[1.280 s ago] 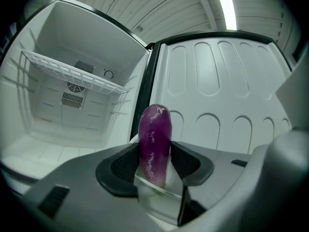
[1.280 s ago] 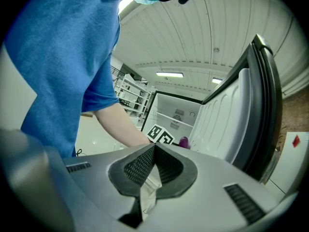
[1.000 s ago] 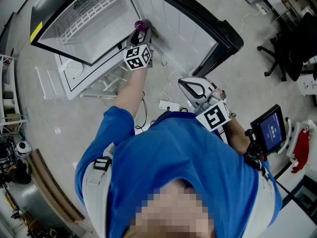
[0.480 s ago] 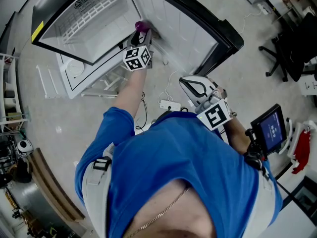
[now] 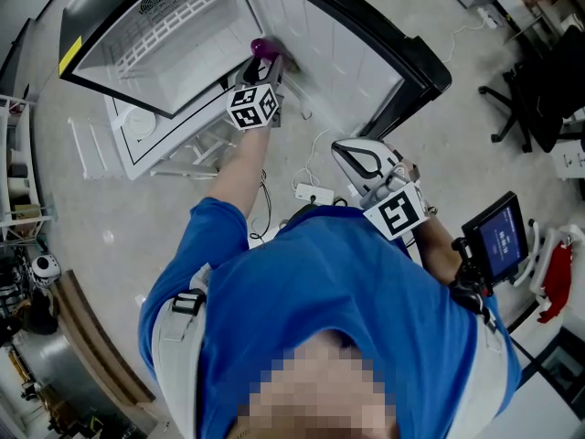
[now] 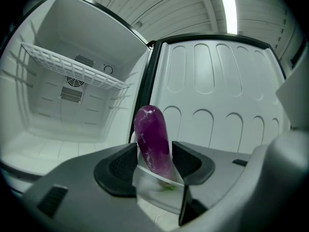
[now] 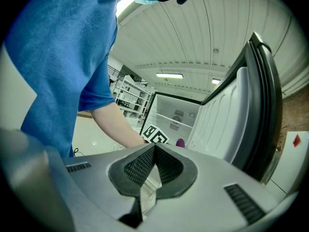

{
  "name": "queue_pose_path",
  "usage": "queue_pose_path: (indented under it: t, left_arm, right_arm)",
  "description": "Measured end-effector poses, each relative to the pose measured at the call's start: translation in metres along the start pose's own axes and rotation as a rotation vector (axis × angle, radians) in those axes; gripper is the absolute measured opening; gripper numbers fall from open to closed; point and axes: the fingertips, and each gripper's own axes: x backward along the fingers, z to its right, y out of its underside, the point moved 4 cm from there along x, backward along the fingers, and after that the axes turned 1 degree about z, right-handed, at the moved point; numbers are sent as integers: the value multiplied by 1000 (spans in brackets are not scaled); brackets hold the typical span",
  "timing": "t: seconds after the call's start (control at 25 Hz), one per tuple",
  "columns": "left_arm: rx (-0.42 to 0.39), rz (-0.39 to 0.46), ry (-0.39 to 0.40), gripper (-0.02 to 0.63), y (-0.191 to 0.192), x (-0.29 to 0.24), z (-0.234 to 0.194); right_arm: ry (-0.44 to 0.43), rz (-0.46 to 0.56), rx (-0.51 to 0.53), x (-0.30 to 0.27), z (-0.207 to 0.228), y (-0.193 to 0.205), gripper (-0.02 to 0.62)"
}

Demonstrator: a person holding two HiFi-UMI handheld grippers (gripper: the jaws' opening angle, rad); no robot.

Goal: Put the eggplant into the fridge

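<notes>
from the head view, the left gripper (image 5: pixel 259 59) reached out on a straight bare arm to the open white fridge (image 5: pixel 183 26). its tip was at the hinge side, where the cabinet met the white moulded door (image 5: pixel 329 58) — a glossy purple eggplant (image 5: pixel 262 46) stuck out ahead of it. the right gripper (image 5: pixel 345 155) sat tucked near the blue-shirted torso, well apart from the fridge.

in the left gripper view the eggplant (image 6: pixel 153 139) stood lengthwise between the black pads (image 6: pixel 123 164), which had just been easing apart yet seemed to touch it on both sides. it hung in front of the door edge, not yet inside, with the white wire shelf (image 6: pixel 72 66) and the cabinet floor off to the left. my reading: the drop would go best if the gripper swung left past the sill and sank close to the floor before letting go fully — released here, the eggplant could tumble out. the gripper pointed nearly level, nose slightly down.

in the right gripper view the jaws were pressed together on nothing. they pointed roughly level toward the fridge, with the eggplant (image 7: pixel 180 142) small and far ahead.
</notes>
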Motion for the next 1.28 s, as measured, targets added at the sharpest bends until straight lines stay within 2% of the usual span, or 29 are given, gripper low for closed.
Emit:
queue_pose_path:
  t: [0.76, 1.28]
  left_arm:
    - [10, 15, 7, 216, 0, 17, -2]
    - [40, 103, 3, 215, -31, 85, -11]
  right_arm:
    - [-3, 16, -1, -2, 1, -3, 3]
    - [-6, 89, -21, -22, -8, -19, 3]
